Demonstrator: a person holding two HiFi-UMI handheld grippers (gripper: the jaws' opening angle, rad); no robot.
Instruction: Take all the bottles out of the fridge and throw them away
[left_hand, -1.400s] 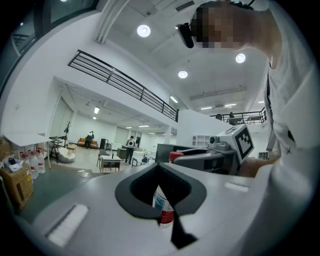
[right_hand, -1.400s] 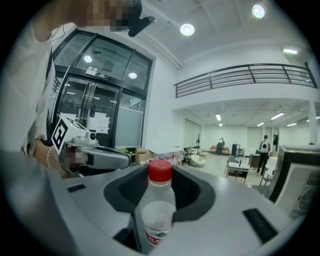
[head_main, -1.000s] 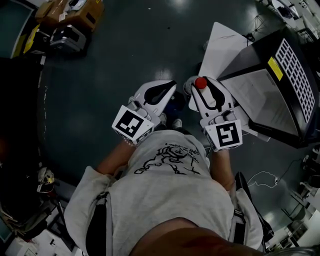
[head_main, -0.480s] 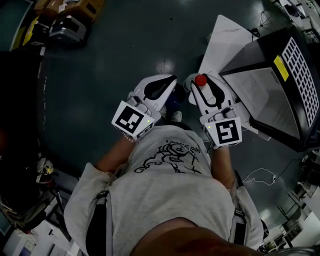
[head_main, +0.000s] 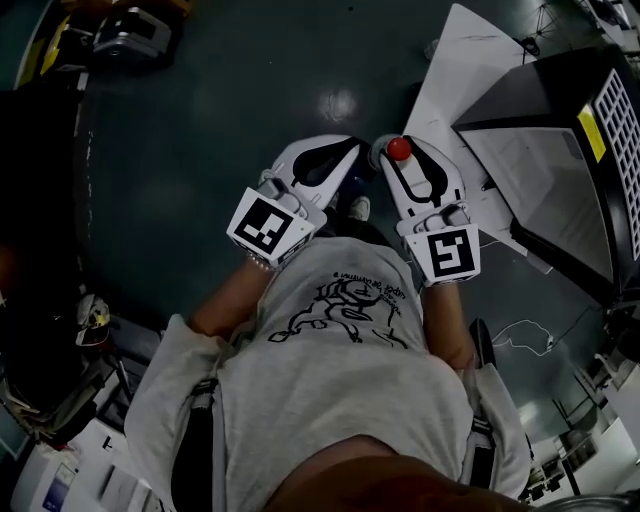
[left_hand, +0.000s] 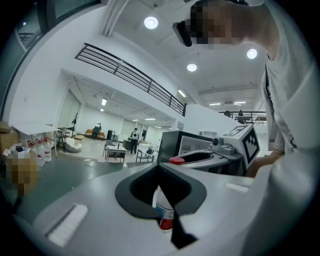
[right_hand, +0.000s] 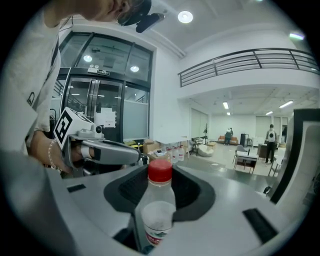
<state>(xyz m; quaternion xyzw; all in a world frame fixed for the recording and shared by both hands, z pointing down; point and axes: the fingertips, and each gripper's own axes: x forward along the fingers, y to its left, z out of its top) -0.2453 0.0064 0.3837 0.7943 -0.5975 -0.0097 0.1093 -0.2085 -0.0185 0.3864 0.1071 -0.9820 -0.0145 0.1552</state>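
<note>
Bottles fill both tongs, held before the person's chest above the dark floor (head_main: 220, 130). Right tongs (head_main: 402, 160) grasp a clear red-capped bottle (right_hand: 159, 200), upright, by its body. Left tongs (head_main: 335, 160) are clenched on a second bottle (left_hand: 165, 212) with a blue-and-red label. A black cabinet (head_main: 530, 95) stands near the right tongs.

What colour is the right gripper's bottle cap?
Red cap, clearest in the right gripper view.
</note>
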